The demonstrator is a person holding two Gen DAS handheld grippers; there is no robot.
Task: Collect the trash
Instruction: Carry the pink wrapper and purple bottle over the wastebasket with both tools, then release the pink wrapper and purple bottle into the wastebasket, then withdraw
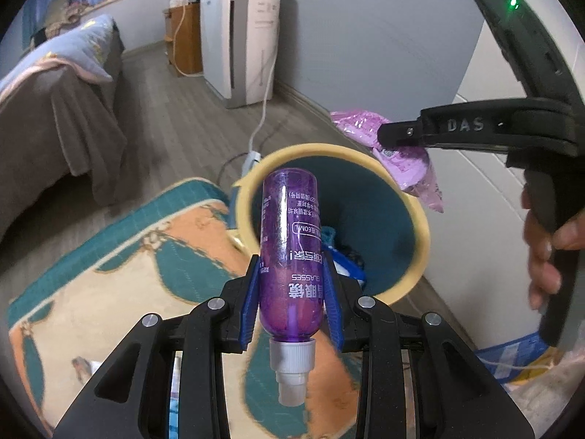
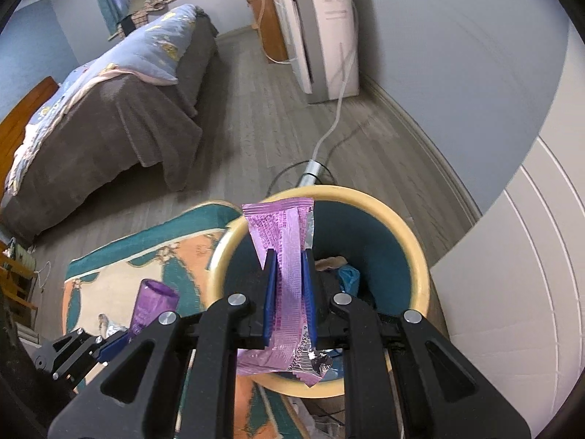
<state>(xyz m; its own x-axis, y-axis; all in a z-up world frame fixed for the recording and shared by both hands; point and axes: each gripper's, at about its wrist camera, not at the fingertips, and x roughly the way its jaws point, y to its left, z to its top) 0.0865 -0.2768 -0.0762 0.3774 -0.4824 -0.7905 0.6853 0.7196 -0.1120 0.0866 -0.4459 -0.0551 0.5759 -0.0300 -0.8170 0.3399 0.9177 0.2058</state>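
Observation:
My left gripper point(image 1: 291, 274) is shut on a purple spray bottle point(image 1: 290, 241), whose white nozzle points back toward the camera. The bottle hangs over the near rim of a yellow-rimmed teal bin point(image 1: 420, 219). In the right wrist view my right gripper point(image 2: 289, 259) is shut on a pink wrapper point(image 2: 283, 230) with a silver torn end, held above the bin point(image 2: 413, 241). The right gripper point(image 1: 387, 135) also shows in the left wrist view at the bin's far right rim, with the pink wrapper point(image 1: 413, 168) hanging from it. The purple bottle point(image 2: 153, 303) appears at lower left in the right wrist view.
Blue and tan scraps lie in the bin's bottom point(image 2: 347, 274). A patterned rug point(image 1: 120, 285) lies left of the bin, a bed point(image 2: 109, 109) beyond it. A white appliance point(image 2: 325, 25) with a cord stands by the far wall. A white cabinet point(image 2: 530, 274) stands on the right.

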